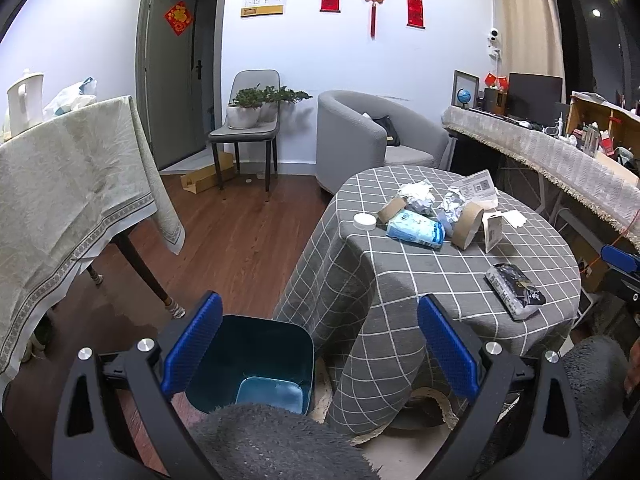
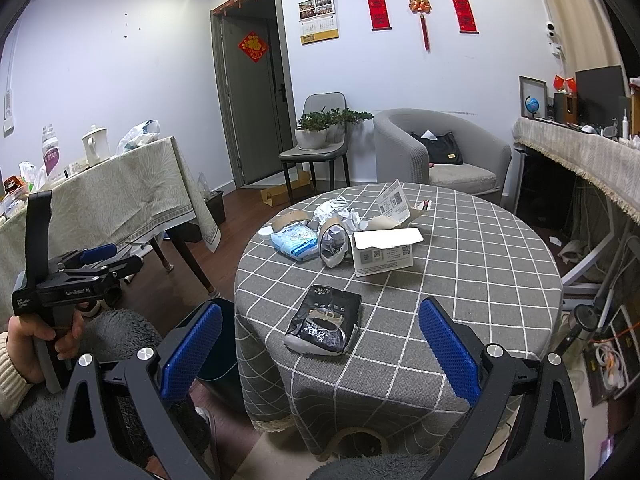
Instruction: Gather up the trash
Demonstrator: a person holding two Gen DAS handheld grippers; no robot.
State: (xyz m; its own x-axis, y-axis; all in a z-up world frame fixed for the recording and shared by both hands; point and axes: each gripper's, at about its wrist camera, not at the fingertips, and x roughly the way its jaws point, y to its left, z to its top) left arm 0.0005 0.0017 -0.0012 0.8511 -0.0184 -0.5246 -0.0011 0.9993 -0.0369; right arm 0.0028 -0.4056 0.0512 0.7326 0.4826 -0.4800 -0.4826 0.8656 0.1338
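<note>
Grey checked round table (image 2: 460, 280) (wooden floor (image 1: 240, 240) beneath) bears scattered trash (image 2: 340, 232).

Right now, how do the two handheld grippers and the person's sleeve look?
Both grippers, left gripper and right gripper, have black frames, silver bolts and blue textured finger pads. The left one's body bears small white lettering. The cuff is cream ribbed knit.

White walls, wood floor (image 1: 240, 236), grey armchair (image 2: 436, 152), dark door (image 2: 256, 112).
</note>
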